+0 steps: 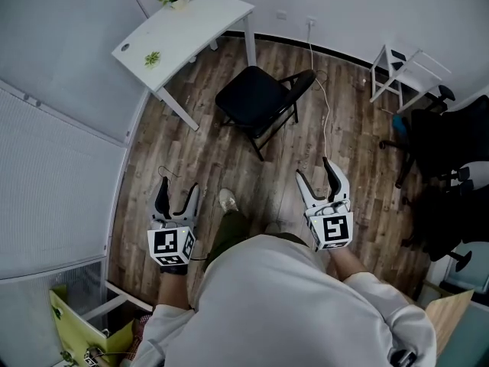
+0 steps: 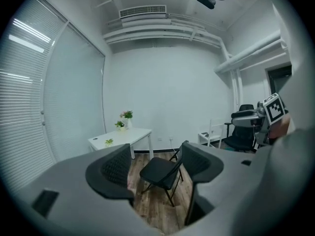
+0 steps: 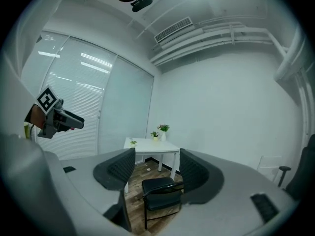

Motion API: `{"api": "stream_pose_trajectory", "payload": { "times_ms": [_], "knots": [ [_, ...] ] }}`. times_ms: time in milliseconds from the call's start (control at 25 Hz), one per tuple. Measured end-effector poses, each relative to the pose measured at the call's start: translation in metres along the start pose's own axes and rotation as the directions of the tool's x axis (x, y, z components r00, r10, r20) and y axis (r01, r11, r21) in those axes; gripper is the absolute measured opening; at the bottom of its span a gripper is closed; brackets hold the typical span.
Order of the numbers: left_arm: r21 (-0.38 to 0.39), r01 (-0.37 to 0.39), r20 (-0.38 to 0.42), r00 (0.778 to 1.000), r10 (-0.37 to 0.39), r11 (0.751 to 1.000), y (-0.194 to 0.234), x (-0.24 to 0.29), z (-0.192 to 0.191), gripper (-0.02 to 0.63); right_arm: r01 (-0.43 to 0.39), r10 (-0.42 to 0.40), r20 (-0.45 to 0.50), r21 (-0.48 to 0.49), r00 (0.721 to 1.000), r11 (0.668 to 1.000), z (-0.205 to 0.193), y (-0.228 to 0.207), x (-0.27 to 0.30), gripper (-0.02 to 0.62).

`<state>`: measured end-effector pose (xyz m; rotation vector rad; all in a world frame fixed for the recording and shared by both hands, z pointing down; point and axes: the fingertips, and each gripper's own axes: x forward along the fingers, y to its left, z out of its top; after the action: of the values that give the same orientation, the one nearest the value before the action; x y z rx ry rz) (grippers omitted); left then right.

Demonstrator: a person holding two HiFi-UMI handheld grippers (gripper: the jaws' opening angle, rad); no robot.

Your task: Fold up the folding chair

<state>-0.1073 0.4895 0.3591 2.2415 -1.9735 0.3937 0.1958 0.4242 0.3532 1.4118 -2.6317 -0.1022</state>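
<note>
Far left of the folding chair (image 1: 256,98), beyond its seat edge: white table (image 1: 191,29) with small plants, against the wall.

Near-left of the chair, well short of it: left tool (image 1: 179,186), jaws apart, nothing between them but a distant view of the chair. Aimed forward over the wood floor (image 1: 229,159), slightly downward.

Centre: the chair itself, fully unfolded, standing on all its legs on the floor, untouched. Black seat turned toward the table, backrest on the opposite side, so the seat-to-back line runs crosswise, left to right, rather than toward the person. Seen side-on in the left gripper view, seat to the left and backrest to the right.

Near-right of the chair, also well apart from it: right tool (image 1: 313,169), jaws spread wide, empty. Looks at the chair more from the backrest side, with the back's rail across the front of the seat.

Right of the chair: a thin cable (image 1: 325,121) trailing over the floor, then a white stand (image 1: 405,71) and a black office chair (image 1: 451,136), clear of the work.

Judged from this: backrest lies nearer the right tool, seat front nearer the left; likely a step forward first, then back held on the right while the seat lifts from the left.
</note>
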Motion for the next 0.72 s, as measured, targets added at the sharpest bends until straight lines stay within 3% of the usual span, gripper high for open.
{"api": "stream_pose_trajectory", "payload": {
  "times_ms": [360,720],
  "knots": [
    [-0.047,0.094,-0.020,0.995,-0.095,0.994,0.067,0.137,-0.014,0.331,0.069,-0.072,-0.073,-0.040,0.995,0.997,-0.016,-0.016,0.111,0.282],
    [-0.021,0.260,-0.083,0.962,-0.261,0.965,0.164,0.306,0.004,0.331,0.189,-0.198,-0.160,-0.070,0.967,0.979,-0.001,-0.034,0.280,0.279]
  ]
}}
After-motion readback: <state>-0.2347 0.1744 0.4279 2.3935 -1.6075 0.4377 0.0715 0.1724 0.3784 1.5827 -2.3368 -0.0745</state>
